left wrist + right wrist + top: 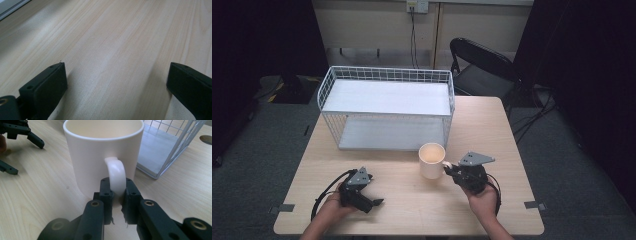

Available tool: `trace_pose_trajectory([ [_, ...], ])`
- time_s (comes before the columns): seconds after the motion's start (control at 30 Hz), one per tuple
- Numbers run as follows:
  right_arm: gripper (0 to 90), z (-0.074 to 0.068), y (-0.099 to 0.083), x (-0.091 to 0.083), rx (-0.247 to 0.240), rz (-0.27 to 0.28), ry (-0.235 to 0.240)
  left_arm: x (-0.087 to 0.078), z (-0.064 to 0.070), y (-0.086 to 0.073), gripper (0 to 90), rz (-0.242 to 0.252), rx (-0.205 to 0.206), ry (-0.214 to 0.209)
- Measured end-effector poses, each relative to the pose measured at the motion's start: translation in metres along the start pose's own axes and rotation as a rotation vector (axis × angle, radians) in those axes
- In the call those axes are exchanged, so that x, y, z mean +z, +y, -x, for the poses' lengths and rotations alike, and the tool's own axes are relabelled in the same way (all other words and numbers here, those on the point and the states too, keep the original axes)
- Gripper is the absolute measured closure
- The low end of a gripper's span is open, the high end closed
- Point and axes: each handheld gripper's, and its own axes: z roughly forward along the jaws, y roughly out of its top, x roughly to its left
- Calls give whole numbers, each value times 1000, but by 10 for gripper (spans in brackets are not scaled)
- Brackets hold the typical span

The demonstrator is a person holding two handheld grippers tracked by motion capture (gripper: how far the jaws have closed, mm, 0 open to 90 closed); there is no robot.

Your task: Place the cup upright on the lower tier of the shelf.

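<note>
A cream mug (432, 160) stands upright on the wooden table (492, 130) just in front of the wire shelf. My right gripper (451, 170) is shut on the mug's handle (116, 173); in the right gripper view both black jaws squeeze the lower part of the handle, with my right gripper (116, 192) low against the mug (100, 152). My left gripper (374, 200) rests near the table's front left, open, its jaws wide apart over bare wood with nothing between them. In its own view my left gripper (116, 82) frames plain tabletop.
A white wire two-level shelf (387, 107) stands at the back middle of the table; its corner (172, 147) is close to the right of the mug. A black folding chair (482, 65) is behind the table. Tape marks (532, 205) sit near the front corners.
</note>
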Motion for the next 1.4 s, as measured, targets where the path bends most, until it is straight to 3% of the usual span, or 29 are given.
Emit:
trace_pose_trajectory([
  [1.4, 807, 3, 27, 26, 67, 72, -50, 0, 0, 0, 14, 0, -10, 1],
])
